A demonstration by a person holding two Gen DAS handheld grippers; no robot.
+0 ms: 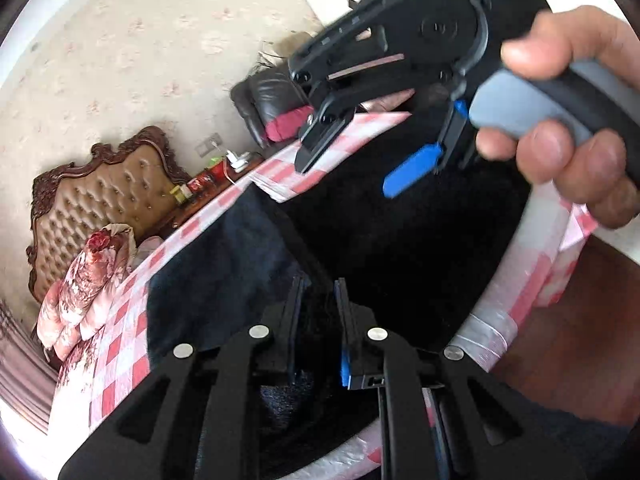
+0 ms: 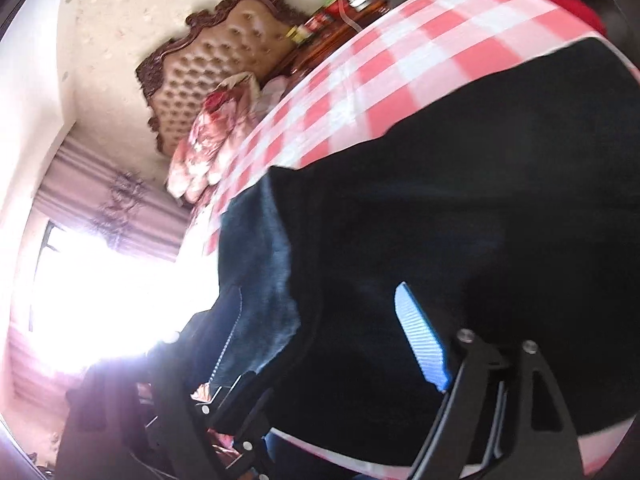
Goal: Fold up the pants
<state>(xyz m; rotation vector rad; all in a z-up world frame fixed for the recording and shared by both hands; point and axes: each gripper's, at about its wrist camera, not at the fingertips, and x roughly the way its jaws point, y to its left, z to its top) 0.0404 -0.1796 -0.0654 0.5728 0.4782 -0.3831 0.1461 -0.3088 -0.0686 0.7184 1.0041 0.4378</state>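
Note:
Black pants point(image 1: 380, 248) lie on a table with a red and white checked cloth point(image 1: 120, 344); a lifted dark flap point(image 1: 224, 264) shows at their left. My left gripper point(image 1: 318, 300) is shut on the pants fabric near the table's near edge. My right gripper point(image 1: 320, 156), held in a hand, hangs above the pants with its fingers wide apart and empty. In the right wrist view the pants point(image 2: 480, 200) fill the frame and the blue-padded finger point(image 2: 420, 340) is over them, far from the other finger point(image 2: 240, 392).
A tufted brown headboard point(image 1: 104, 200) and floral bedding point(image 1: 88, 272) are beyond the table's far side. A cluttered nightstand point(image 1: 208, 180) and a dark leather chair point(image 1: 272, 96) stand nearby. A bright window point(image 2: 100, 288) is at left.

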